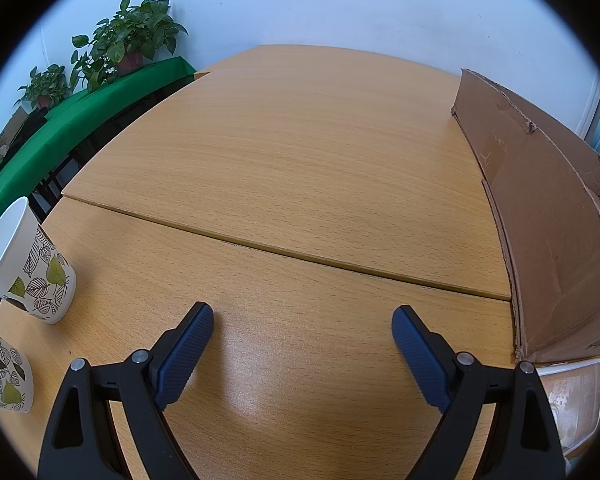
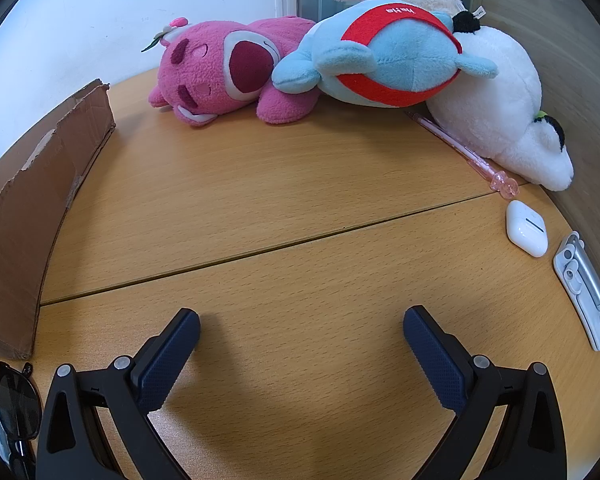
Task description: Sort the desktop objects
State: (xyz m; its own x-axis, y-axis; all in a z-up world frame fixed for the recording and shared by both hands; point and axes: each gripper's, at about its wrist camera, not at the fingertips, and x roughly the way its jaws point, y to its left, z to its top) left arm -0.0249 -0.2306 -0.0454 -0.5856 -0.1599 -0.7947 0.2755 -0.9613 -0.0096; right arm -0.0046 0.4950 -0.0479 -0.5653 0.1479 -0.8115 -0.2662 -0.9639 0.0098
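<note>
My left gripper (image 1: 303,316) is open and empty, low over the wooden desk (image 1: 284,168). Two leaf-patterned paper cups stand at its left: one (image 1: 32,268) farther, one (image 1: 4,376) nearer. A cardboard box (image 1: 548,216) stands at its right. My right gripper (image 2: 302,320) is open and empty over the desk. Ahead of it lie a pink plush bear (image 2: 224,72), a blue and red plush (image 2: 384,56) and a white plush (image 2: 504,104). A pink pen (image 2: 464,152), a white earbud case (image 2: 526,228) and a grey phone stand (image 2: 584,288) lie at the right.
The cardboard box also shows at the left of the right wrist view (image 2: 32,208). Black sunglasses (image 2: 18,408) lie at the lower left there. A clear plastic container (image 1: 572,400) sits by the box's near corner. Potted plants (image 1: 128,40) stand on a green-covered table (image 1: 80,120) beyond the desk.
</note>
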